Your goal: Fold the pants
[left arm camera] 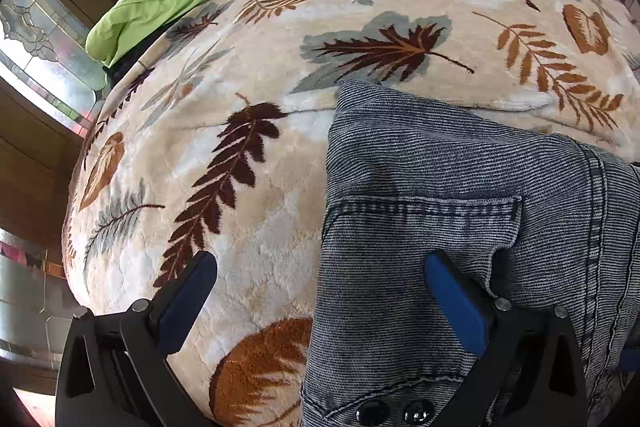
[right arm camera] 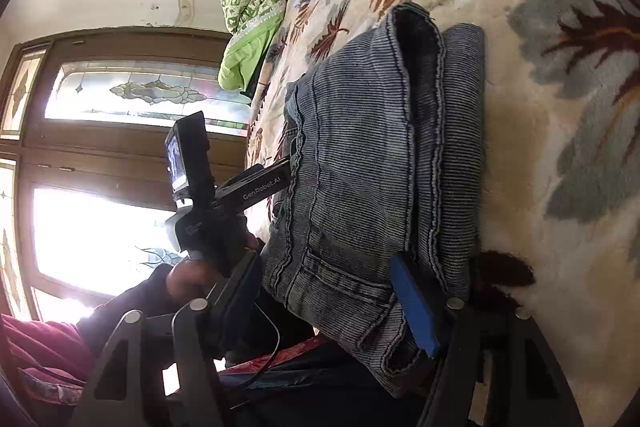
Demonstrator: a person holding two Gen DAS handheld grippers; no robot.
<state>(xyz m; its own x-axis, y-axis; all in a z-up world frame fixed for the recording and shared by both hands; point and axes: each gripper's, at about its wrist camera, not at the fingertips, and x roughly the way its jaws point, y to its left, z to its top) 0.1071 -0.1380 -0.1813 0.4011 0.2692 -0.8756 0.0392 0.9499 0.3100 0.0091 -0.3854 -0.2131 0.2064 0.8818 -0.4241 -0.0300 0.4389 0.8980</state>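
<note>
Folded pants [left arm camera: 460, 227] on blanket [left arm camera: 240, 155] (leaf-patterned)

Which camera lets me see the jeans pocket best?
The left wrist view. The pocket faces the camera, its stitched top edge running straight across the folded jeans. The right wrist view sees the jeans from the side, so only a pocket corner shows, squashed near the blue fingers.

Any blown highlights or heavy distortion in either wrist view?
Right wrist view: the stained-glass window is blown out to white, leaving the left gripper dark against it. Left wrist view: even light, but fisheye bulges the leaf-print fleece blanket; the folded grey-blue denim pants stay sharp.
</note>
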